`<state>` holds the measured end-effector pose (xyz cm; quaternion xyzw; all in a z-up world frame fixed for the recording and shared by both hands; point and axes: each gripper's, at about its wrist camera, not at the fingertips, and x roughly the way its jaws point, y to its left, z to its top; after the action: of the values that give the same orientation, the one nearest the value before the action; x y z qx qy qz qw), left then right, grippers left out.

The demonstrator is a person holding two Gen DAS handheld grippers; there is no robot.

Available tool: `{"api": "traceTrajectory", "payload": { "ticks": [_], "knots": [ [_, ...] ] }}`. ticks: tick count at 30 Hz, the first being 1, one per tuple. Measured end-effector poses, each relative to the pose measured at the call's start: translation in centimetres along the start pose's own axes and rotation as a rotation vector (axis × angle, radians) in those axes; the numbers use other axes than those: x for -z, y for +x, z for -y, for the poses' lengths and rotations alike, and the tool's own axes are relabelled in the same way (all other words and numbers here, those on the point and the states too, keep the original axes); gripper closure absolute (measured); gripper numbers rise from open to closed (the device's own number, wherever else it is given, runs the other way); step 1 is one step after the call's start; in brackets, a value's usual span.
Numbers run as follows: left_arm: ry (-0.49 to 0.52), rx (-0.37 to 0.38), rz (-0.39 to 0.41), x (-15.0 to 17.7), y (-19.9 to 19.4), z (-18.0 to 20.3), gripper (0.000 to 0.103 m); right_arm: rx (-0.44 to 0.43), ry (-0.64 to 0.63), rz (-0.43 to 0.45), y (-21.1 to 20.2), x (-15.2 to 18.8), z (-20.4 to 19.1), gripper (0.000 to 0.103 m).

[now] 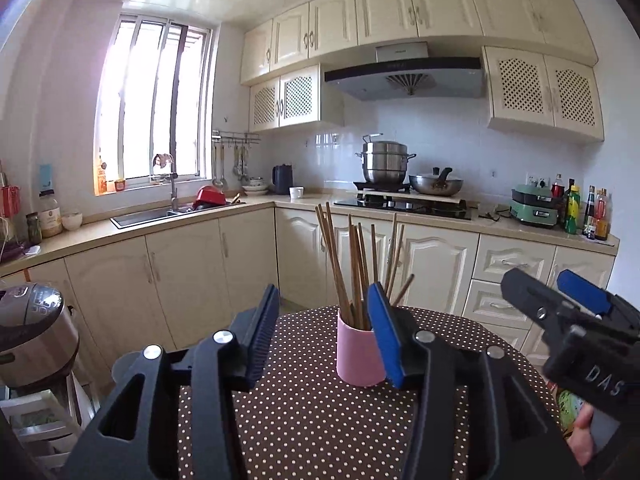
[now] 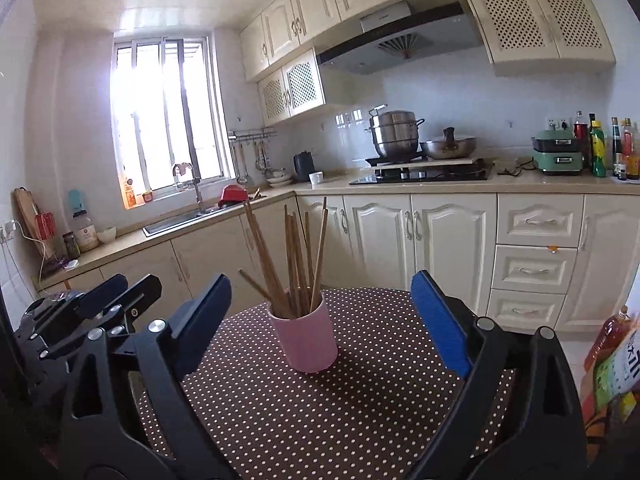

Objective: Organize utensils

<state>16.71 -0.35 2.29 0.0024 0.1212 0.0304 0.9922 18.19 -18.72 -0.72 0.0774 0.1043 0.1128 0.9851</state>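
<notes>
your left gripper point(image 1: 326, 336) sits wide apart and holds nothing, its blue-padded right finger just in front of the pink cylindrical cup point(image 1: 357, 354) of brown wooden chopsticks point(image 1: 352, 264) on the brown polka-dot tablecloth point(image 1: 320, 420). from the right wrist, your right gripper point(image 2: 324, 316) gapes wide around empty air, with the cup point(image 2: 306, 340) standing upright between its fingers, further out.

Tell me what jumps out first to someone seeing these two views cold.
A pink cup packed with upright wooden chopsticks stands in the middle of the brown polka-dot tablecloth. The open left gripper and open right gripper frame it from either side, holding nothing. Behind, a bright window glares over the sink, and a steel steamer pot sits on the stove.
</notes>
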Motion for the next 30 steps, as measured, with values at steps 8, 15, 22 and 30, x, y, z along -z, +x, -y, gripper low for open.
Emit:
{"api": "traceTrajectory", "payload": {
  "ticks": [8, 15, 22, 30],
  "knots": [
    [0.003, -0.049, 0.008, 4.1, -1.9, 0.1, 0.056, 0.090, 0.032, 0.084, -2.0, 5.5, -0.3, 0.012],
    [-0.059, 0.008, 0.021, 7.6, -1.0, -0.2, 0.056, 0.150, 0.038, 0.125, -2.3, 9.4, 0.1, 0.012],
    [-0.070, 0.014, 0.000, 9.1, 0.3, -0.3, 0.056, 0.208, -0.007, 0.157, -2.5, 10.7, -0.1, 0.012],
    [-0.068, 0.015, -0.025, 9.2, 0.9, -0.4, 0.056, 0.211, -0.011, 0.133, -2.3, 10.8, -0.4, 0.012]
  ]
}}
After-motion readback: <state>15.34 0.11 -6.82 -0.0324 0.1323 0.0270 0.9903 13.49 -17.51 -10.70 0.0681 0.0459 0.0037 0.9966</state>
